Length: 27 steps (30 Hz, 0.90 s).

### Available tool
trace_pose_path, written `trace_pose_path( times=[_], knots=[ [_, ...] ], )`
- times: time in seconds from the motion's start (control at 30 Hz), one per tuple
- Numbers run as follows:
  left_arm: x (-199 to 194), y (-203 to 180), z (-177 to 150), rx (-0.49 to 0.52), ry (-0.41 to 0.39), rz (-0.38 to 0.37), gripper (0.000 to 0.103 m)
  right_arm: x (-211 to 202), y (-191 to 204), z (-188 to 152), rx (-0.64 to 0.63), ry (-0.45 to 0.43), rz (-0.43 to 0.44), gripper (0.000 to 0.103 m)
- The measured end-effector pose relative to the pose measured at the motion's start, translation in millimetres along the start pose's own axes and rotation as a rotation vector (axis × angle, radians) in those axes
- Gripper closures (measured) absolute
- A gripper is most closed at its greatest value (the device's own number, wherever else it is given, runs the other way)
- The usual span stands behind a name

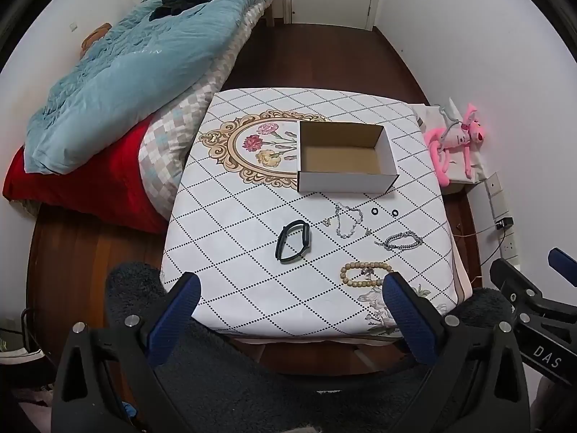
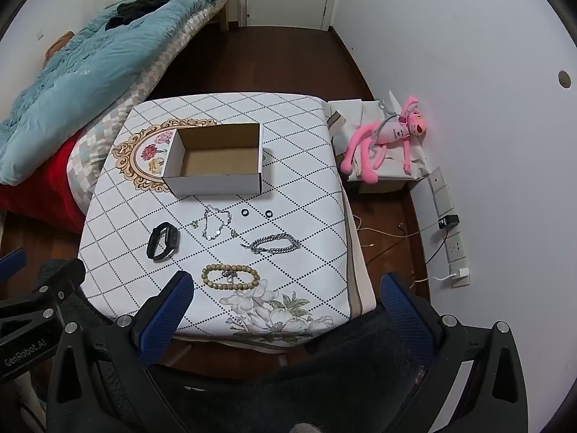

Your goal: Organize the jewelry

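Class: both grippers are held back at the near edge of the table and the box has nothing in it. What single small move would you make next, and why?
Probably ease the open right gripper forward and down over the beaded bracelet. It is the piece nearest that gripper, it lies flat and apart from the chain bracelet, and the cardboard box stands open beyond it.
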<state>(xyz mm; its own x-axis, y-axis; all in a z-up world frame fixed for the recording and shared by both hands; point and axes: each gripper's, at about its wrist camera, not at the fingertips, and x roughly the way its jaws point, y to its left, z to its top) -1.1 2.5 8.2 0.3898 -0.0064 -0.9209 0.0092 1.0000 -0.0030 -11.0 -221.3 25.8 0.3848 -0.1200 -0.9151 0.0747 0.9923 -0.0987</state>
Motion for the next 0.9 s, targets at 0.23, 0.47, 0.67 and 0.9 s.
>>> trace_pose_path(
  times=[0.23,0.47,0.67,0.9],
  knots=[
    [-7.6,-5.5,1.4,0.000,-0.008,-0.001,0.000,-5.2,-0.9,3.2,0.002,0.001,0.001,0.000],
    [-8.6,-6.3,4.5,0.003,-0.013,-0.006,0.000,-6.8,-1.0,4.3,0.008,-0.002,0.000,0.000],
    [-8.7,-6.3,3.9,0.005,-0.016,-0.008,0.000,-9.4,-3.0,6.0,0.012,-0.007,0.000,0.000],
    [-9.1,-6.3,2.6,0.010,-0.018,-0.008,0.000,-9.1,-3.8,5.1,0.013,-0.007,0.001,0.000]
  ],
)
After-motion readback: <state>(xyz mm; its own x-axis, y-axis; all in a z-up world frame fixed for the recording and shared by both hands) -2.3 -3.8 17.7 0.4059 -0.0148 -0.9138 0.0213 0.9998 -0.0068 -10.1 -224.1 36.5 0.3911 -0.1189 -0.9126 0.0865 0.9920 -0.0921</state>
